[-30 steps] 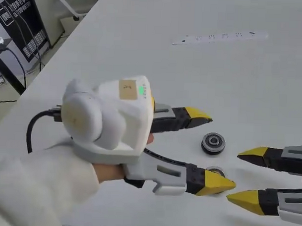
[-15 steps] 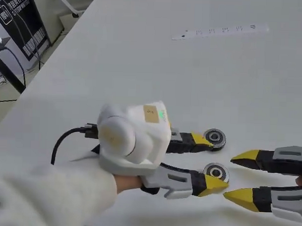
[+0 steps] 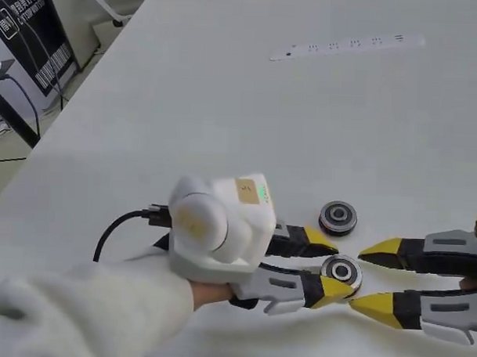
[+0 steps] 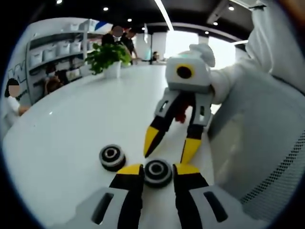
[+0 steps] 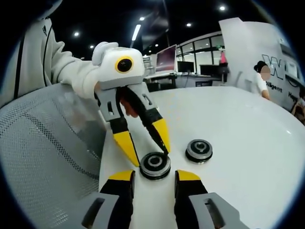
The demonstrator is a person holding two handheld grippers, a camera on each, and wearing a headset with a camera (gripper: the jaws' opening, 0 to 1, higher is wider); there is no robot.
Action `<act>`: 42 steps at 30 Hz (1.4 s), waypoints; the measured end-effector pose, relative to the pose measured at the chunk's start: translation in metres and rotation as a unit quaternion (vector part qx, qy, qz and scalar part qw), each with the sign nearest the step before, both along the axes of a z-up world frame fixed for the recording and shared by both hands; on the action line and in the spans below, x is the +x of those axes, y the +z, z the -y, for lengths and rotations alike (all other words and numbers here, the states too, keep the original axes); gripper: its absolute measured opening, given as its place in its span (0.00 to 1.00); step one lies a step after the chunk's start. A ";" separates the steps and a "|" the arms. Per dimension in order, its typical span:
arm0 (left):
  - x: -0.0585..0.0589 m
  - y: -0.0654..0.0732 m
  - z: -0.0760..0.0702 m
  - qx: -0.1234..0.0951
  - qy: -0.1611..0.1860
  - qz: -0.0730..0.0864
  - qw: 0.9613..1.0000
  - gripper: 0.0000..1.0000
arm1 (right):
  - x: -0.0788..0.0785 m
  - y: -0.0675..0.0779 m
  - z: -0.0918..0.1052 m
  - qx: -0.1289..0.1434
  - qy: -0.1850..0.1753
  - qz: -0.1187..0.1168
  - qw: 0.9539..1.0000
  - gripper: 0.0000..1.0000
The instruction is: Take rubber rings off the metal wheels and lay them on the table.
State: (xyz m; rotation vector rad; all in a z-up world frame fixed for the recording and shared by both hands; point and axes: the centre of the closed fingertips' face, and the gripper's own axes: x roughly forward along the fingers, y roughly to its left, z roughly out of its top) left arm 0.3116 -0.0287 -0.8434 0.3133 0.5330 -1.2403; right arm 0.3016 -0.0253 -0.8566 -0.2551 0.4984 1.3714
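White table [image 3: 225, 107], 2 metal wheels lying flat on it, each with its black rubber ring [image 5: 155, 176] on the rim. Landmark: near wheel [image 3: 342, 270]. Left gripper [image 3: 346, 268] reaches it from the side of the person's white sleeve [image 3: 77, 314], jaws apart, 1 yellow tip on either side of the near wheel. They sit close against its ring, but contact cannot be told. Right gripper [image 3: 357, 277] faces in from the opposite side of the near wheel, jaws also apart, tips just short of the ring, holding nothing. Second wheel [image 3: 337, 217] sits just beyond the near wheel, apart from it and outside both sets of jaws. Power strip [image 3: 345, 47] lies well beyond the near wheel, toward the table's far side. Black cable [image 3: 115, 225] trails from the back of the left gripper, away from the near wheel.
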 end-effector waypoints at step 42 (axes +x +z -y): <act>0.002 -0.004 0.000 0.003 -0.003 0.025 1.000 0.14 | 0.006 -0.008 0.006 -0.066 0.018 0.072 0.995 0.03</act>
